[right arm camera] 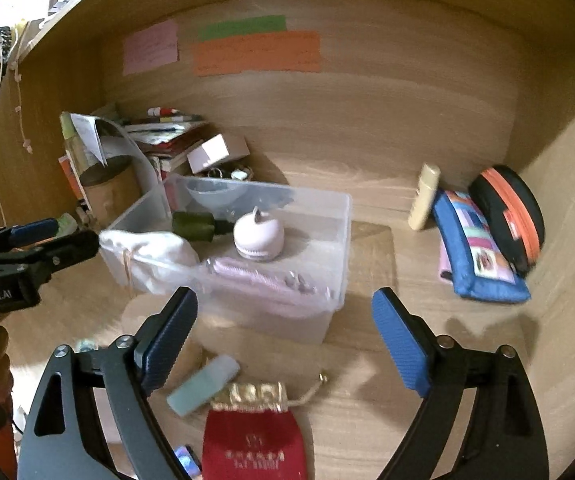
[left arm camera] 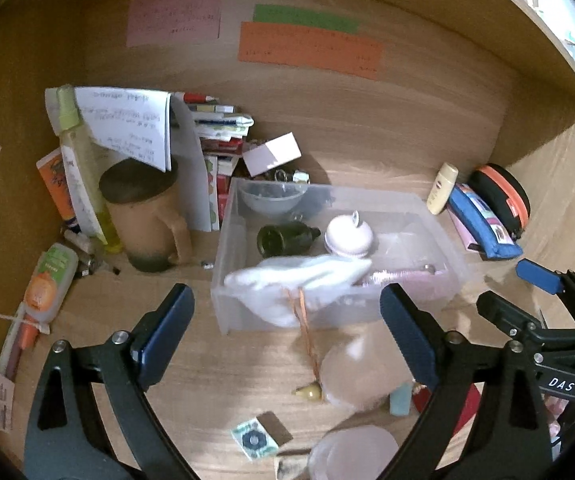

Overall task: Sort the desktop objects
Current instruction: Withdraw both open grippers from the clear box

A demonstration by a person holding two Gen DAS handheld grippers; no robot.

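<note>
A clear plastic box (left arm camera: 439, 220) (right arm camera: 339, 248) stands mid-desk. Inside lie a dark green bottle (left arm camera: 287, 236) (right arm camera: 195, 226), a round pink gadget (left arm camera: 347, 236) (right arm camera: 257, 236), a pink comb (right arm camera: 255, 278) and a clear bowl (left arm camera: 271, 196). A white pouch (left arm camera: 299, 280) (right arm camera: 155, 252) hangs over the box's front left rim, its copper cord dangling. My left gripper (left arm camera: 287, 320) (right arm camera: 71, 236) is open just short of that pouch, with nothing between its pads. My right gripper (right arm camera: 285, 336) (left arm camera: 519, 292) is open before the box, above a red pouch (right arm camera: 253, 440) and a pale green block (right arm camera: 203, 384).
A brown mug (left arm camera: 147, 216), tubes, bottles and stacked books (left arm camera: 219, 128) crowd the back left. A cream bottle (right arm camera: 423, 196), blue pencil case (right arm camera: 479, 256) and black-and-orange case (right arm camera: 507, 216) sit at the right wall. Small packets (left arm camera: 255, 438) and a clear lid lie near the front.
</note>
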